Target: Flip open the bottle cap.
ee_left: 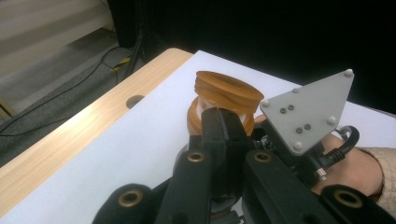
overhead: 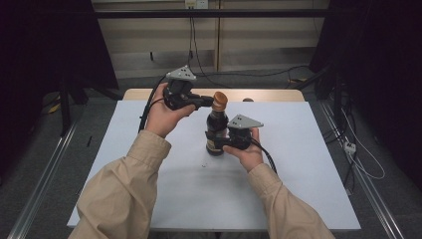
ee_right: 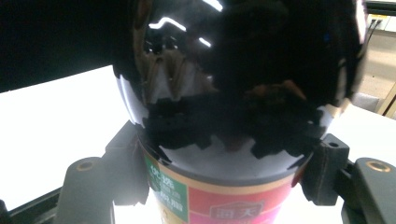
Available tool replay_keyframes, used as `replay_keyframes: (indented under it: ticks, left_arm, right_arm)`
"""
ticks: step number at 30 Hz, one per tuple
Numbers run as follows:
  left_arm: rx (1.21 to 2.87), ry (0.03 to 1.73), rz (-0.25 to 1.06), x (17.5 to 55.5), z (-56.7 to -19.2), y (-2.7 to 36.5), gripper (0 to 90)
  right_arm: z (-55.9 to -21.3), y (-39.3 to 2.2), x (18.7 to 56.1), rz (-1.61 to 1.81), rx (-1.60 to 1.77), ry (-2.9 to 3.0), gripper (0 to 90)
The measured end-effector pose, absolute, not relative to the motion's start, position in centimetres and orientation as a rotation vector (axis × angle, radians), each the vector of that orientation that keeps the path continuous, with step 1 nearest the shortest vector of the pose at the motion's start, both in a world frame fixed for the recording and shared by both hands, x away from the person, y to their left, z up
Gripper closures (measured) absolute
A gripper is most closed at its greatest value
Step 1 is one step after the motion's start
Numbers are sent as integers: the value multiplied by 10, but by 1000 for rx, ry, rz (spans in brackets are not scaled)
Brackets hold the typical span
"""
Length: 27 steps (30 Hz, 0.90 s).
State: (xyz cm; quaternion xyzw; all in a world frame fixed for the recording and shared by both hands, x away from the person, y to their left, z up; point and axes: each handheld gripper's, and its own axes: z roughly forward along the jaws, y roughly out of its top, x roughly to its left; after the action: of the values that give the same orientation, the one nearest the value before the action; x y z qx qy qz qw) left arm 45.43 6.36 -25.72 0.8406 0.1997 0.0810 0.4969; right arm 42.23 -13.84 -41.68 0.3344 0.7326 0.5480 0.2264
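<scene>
Right tool (overhead: 222,143) clamps the bottle (overhead: 215,130); table (overhead: 308,164) otherwise bare.

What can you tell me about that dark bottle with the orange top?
The bottle is dark, shiny, glass-like, and stands upright on the white table. It has a red and green label low down and an orange-brown ridged cap. The right gripper clamps its body; the left gripper meets the cap.
</scene>
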Motion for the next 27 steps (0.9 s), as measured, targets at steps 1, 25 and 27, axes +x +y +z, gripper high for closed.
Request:
replay_keyframes:
  ticks: [1, 25, 27]
  left_arm:
    - [2035, 483, 199, 454, -257, 63, 900]
    - [2056, 467, 199, 458, -249, 57, 900]
    - [2055, 468, 198, 458, -249, 57, 900]
  right_arm:
    - [-417, -139, 422, 1511, 922, 2019, 300]
    - [-418, -140, 424, 1529, 938, 2018, 300]
    - [-418, -140, 424, 1534, 938, 2017, 300]
